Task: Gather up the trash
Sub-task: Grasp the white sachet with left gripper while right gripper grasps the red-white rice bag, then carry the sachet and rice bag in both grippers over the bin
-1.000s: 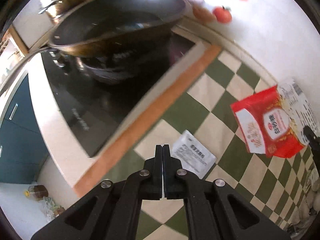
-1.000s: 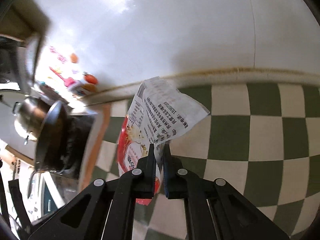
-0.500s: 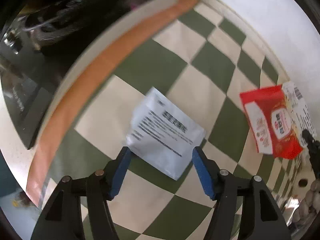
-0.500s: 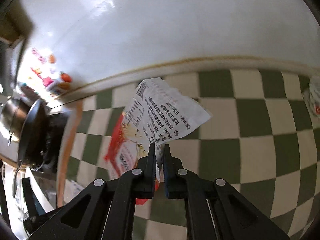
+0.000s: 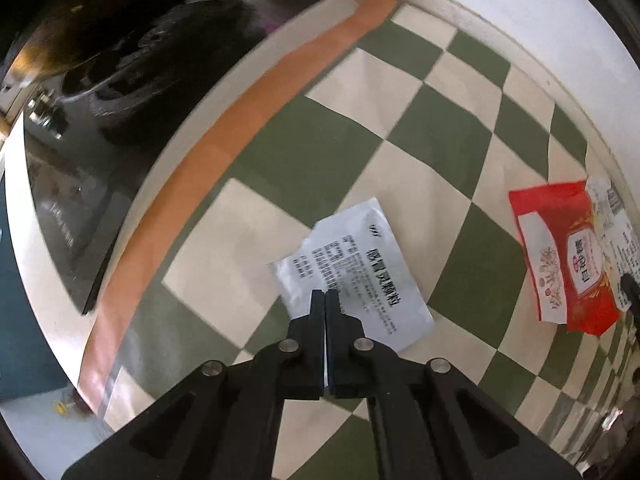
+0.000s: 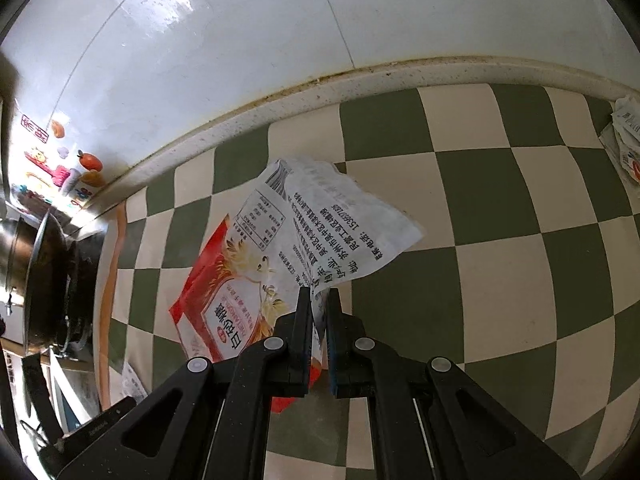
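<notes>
Left gripper (image 5: 325, 298) is clamped on the edge of the white sachet (image 5: 352, 276) lying on the checked worktop (image 5: 312, 160). Right gripper (image 6: 319, 298) pinches the red bag (image 6: 240, 284), lifted. More wrappers (image 6: 628, 144) remain at the far corner; no bin visible.

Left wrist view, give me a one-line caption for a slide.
Left gripper shut on a silver sachet above the green-and-cream checkered countertop, red food bag at right.
</notes>
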`<state>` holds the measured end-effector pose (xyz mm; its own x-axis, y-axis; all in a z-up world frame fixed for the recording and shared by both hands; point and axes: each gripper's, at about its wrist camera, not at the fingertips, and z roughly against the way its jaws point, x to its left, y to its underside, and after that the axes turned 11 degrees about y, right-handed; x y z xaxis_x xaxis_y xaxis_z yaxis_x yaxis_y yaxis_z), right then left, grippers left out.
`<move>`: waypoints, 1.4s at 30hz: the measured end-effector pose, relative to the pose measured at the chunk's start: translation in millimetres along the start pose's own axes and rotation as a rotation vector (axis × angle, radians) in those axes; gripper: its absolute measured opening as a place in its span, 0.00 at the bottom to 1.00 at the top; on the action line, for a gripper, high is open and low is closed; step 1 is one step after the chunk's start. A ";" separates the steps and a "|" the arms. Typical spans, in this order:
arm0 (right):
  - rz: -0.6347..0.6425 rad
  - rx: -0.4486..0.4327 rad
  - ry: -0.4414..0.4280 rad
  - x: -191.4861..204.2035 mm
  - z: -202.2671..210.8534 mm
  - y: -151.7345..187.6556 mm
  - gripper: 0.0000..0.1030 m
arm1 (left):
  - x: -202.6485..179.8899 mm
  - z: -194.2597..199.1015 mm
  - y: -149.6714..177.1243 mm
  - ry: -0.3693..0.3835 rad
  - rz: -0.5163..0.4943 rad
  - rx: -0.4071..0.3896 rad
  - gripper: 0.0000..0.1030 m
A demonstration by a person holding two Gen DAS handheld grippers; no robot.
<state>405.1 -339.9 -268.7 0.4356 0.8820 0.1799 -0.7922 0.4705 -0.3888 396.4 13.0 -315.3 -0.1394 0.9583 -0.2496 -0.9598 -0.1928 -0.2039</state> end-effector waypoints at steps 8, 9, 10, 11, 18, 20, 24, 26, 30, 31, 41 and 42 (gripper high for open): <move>-0.010 -0.025 -0.048 4.7 21.5 -8.9 0.06 | 11.2 27.3 19.2 0.193 0.020 -0.007 0.12; -0.015 -0.022 -0.049 4.2 21.6 -9.2 0.06 | 9.9 19.3 22.5 0.183 0.011 0.028 0.19; -0.019 -0.020 -0.048 4.0 21.3 -9.6 0.06 | 9.1 8.6 29.0 0.171 0.011 0.059 0.38; -0.022 -0.016 -0.047 3.2 19.7 -9.4 0.06 | 10.3 1.8 36.1 0.188 0.026 0.053 0.53; -0.041 0.004 -0.034 -7.3 11.4 -5.7 0.06 | 7.1 -1.9 26.3 0.211 0.208 0.006 0.90; -0.046 0.005 -0.030 -9.6 9.9 -5.6 0.06 | 5.8 -5.5 11.9 0.167 0.247 0.011 0.90; -0.057 0.003 -0.017 -13.5 6.0 -6.5 0.06 | -16.9 -18.0 -7.0 -0.052 0.173 0.039 0.67; -0.061 0.002 -0.014 -14.2 5.6 -7.9 0.06 | -32.8 -19.3 -13.2 -0.088 0.101 0.018 0.21; -0.070 -0.012 -0.018 -16.7 10.4 -11.2 0.06 | -36.9 -19.8 -14.9 -0.048 0.069 0.039 0.07; -0.071 -0.015 -0.021 -17.2 12.3 -12.3 0.06 | -32.7 -13.6 -11.7 -0.040 0.072 0.031 0.06; 0.014 -0.043 -0.187 20.0 67.7 -14.3 0.06 | 14.1 95.1 20.2 0.024 0.046 -0.133 0.05; 0.033 -0.044 -0.208 29.5 75.6 -12.7 0.06 | 22.3 106.6 24.8 0.031 0.053 -0.145 0.05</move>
<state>395.7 -317.8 -190.1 0.3081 0.8856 0.3476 -0.7831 0.4436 -0.4359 343.5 52.1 -225.0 -0.1791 0.9394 -0.2922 -0.9058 -0.2734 -0.3236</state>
